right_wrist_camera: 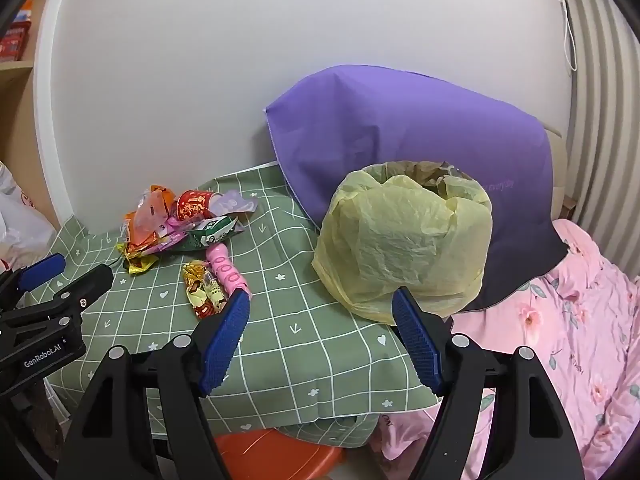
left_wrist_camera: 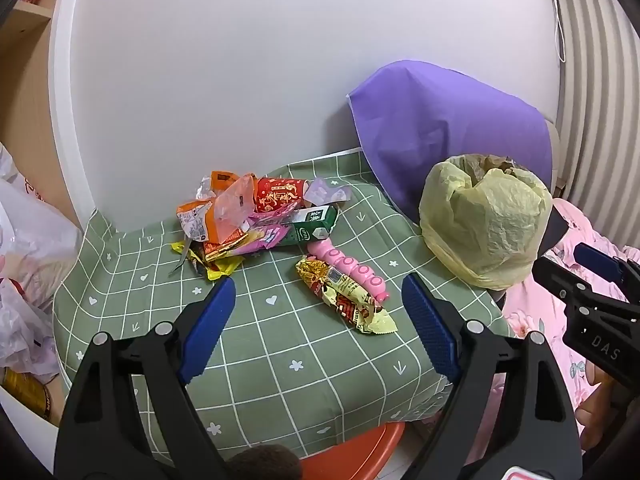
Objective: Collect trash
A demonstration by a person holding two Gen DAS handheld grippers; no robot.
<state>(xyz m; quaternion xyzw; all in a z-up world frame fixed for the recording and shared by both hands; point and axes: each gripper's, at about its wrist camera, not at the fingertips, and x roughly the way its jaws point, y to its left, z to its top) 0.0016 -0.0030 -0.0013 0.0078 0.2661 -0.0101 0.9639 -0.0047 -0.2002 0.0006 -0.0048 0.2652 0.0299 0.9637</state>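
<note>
Both jaws spread wide, gripping nothing. Wrapper pile (left_wrist_camera: 256, 216) sitting on checkered tabletop (left_wrist_camera: 280, 352), yellow-lined bin (right_wrist_camera: 404, 240) nearby

Wrapper heap: a loose pile of crumpled orange, red, pink, green and yellow snack wrappers (left_wrist_camera: 256, 220) lies flat on the cloth, well ahead of my left fingers (left_wrist_camera: 208, 328), nearer the left one.
Gold wrapper: a crinkled gold-and-red foil snack packet (left_wrist_camera: 346, 298) lies on its side, slanting between my left fingers' tips, just beyond them.
Pink piece: a pink plastic ridged stick (left_wrist_camera: 354, 270) lies touching the gold packet's far edge.
Bin: a round bin lined with a pale yellow plastic bag (right_wrist_camera: 404, 236), mouth open upward, stands upright straight ahead of my right fingers (right_wrist_camera: 416, 340).
</note>
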